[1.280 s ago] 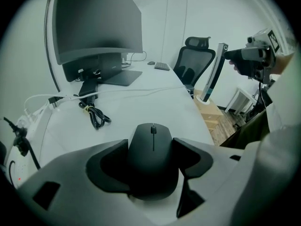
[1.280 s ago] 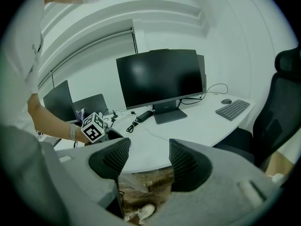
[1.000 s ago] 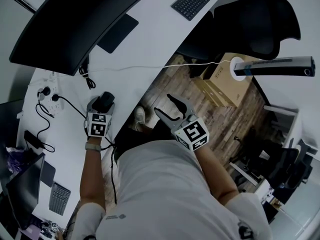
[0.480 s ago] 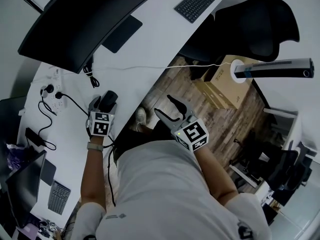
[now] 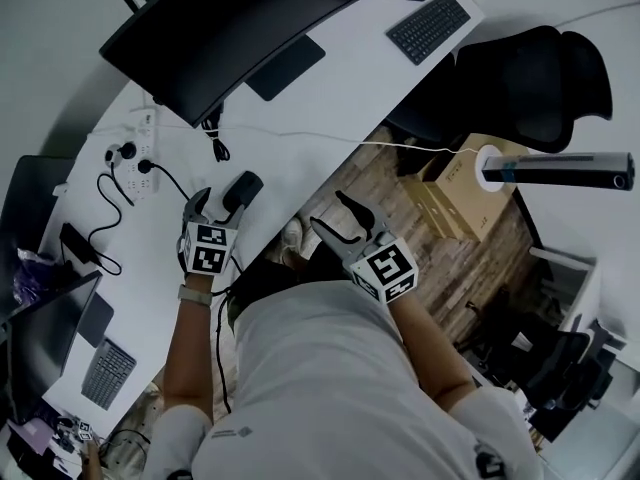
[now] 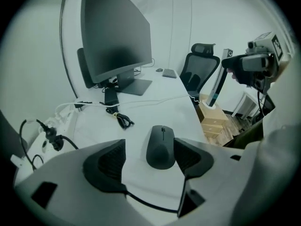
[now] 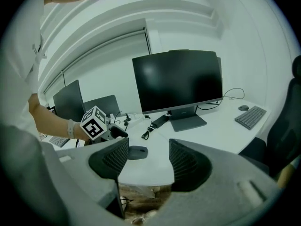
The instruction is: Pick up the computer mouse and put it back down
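Jaws wide on both: left gripper (image 6: 149,150) around computer mouse (image 6: 160,147) on desk (image 6: 155,107), right gripper (image 7: 148,149) empty.

Bare desk (image 6: 162,108) flanks mouse (image 6: 160,147) both sides; coiled cable (image 6: 123,120) ahead-left, monitor base (image 6: 135,86) beyond, seemingly well apart

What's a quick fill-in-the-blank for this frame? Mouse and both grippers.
The computer mouse lies on the ___ desk.
The left gripper is ___, the mouse's near end between its jaws.
The right gripper, open and empty, hangs over the wooden ___.
Missing: white; open; floor.
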Available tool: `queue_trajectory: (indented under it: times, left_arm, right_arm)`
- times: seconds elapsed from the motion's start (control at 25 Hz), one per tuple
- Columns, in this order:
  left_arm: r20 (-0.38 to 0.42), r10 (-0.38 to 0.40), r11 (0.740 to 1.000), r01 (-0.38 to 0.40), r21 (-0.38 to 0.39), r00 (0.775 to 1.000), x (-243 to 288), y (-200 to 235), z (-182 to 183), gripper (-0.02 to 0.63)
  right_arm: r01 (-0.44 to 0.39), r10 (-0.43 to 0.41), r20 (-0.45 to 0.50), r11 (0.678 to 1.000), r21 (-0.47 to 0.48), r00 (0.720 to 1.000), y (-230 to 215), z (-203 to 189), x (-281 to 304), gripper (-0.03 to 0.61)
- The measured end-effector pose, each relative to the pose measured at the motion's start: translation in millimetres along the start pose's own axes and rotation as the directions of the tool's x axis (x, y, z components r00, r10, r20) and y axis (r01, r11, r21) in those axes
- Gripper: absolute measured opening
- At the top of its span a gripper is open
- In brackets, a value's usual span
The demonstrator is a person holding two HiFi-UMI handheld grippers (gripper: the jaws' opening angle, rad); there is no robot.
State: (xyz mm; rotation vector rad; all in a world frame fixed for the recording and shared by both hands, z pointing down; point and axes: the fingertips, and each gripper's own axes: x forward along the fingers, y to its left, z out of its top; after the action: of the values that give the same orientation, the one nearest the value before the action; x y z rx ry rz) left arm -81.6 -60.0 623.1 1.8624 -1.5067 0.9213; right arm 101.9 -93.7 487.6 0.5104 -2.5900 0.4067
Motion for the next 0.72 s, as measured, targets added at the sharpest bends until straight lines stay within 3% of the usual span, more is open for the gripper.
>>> queue_trajectory:
  times: [0.44, 0.72]
  left_arm:
    - [0.096, 0.131, 0.986, -0.120, -0.116, 0.987, -87.5, 37.4, -12.5, 0.302]
    - [0.182, 0.234, 0.955, -0.191, -0.226, 0.955, -149.4, 64.9, -29.2, 0.302]
  right_arm:
    - [-0.146, 0.147, 0.016, 0.986, -0.086, 0.989, 60.6, 30.0, 35.6, 0.264]
    - [-0.246, 0.252, 0.021, 0.957, -0.152, 0.967, 109.6, 52.7, 65.3, 0.264]
